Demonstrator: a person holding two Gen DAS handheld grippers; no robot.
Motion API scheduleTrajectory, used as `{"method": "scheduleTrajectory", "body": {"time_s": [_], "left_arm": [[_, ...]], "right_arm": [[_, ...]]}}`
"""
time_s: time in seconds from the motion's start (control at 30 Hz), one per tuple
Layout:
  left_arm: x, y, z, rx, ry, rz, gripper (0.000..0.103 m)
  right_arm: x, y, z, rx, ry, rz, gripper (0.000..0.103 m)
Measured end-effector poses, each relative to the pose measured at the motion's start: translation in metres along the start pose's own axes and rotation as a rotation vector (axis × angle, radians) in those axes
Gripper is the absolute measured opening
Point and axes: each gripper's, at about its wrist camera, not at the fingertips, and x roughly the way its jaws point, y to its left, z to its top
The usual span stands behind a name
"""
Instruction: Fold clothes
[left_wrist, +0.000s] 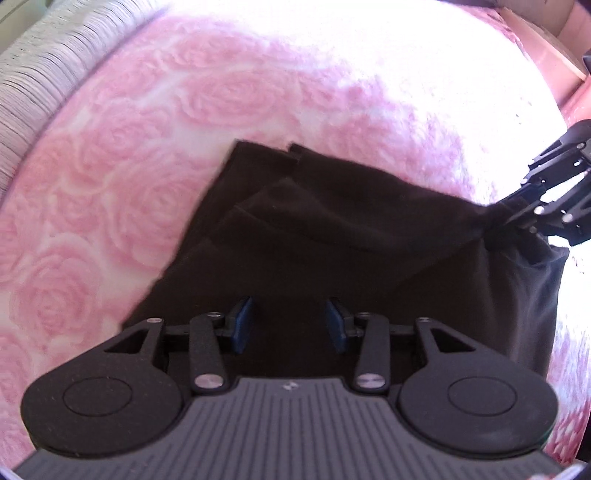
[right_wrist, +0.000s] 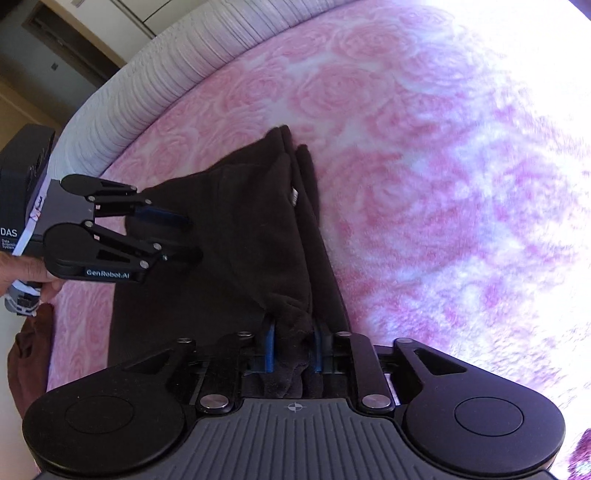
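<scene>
a dark garment (left_wrist: 332, 236) is spread on a pink rose-patterned blanket (left_wrist: 122, 155), one bunched corner being clamped between the blue pads of the right gripper (right_wrist: 293, 349), while the left gripper (left_wrist: 290, 321) is held over the cloth with its jaws apart and nothing gripped.

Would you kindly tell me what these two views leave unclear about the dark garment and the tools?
- Left wrist view: the dark garment near edge is hidden behind the left tool.
- Left wrist view: the right tool is cut off by the frame edge.
- Right wrist view: the bunched cloth hides the right tool's pads.
- Both views: glare washes out the far pink bedspread.
</scene>
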Motion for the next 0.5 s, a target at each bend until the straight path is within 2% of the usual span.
{"method": "scheduleTrajectory", "body": {"time_s": [0.07, 0.17, 0.27, 0.4, 0.5], "left_arm": [[0.000, 0.011, 0.003, -0.038, -0.010, 0.013, 0.038], [0.006, 0.028, 0.007, -0.090, -0.014, 0.027, 0.038], [0.026, 0.039, 0.011, -0.107, 0.004, 0.015, 0.037], [0.036, 0.037, 0.012, -0.044, -0.008, 0.023, 0.038], [0.032, 0.037, 0.010, -0.015, -0.015, 0.033, 0.037]], "right_arm": [[-0.010, 0.006, 0.002, -0.035, -0.030, -0.011, 0.032], [-0.016, 0.015, 0.010, -0.075, -0.082, -0.014, 0.041], [0.000, 0.020, 0.020, -0.077, -0.082, 0.000, 0.042], [0.035, 0.023, 0.025, -0.119, -0.037, -0.087, 0.042], [0.035, 0.016, 0.025, -0.084, -0.053, -0.111, 0.042]]}}
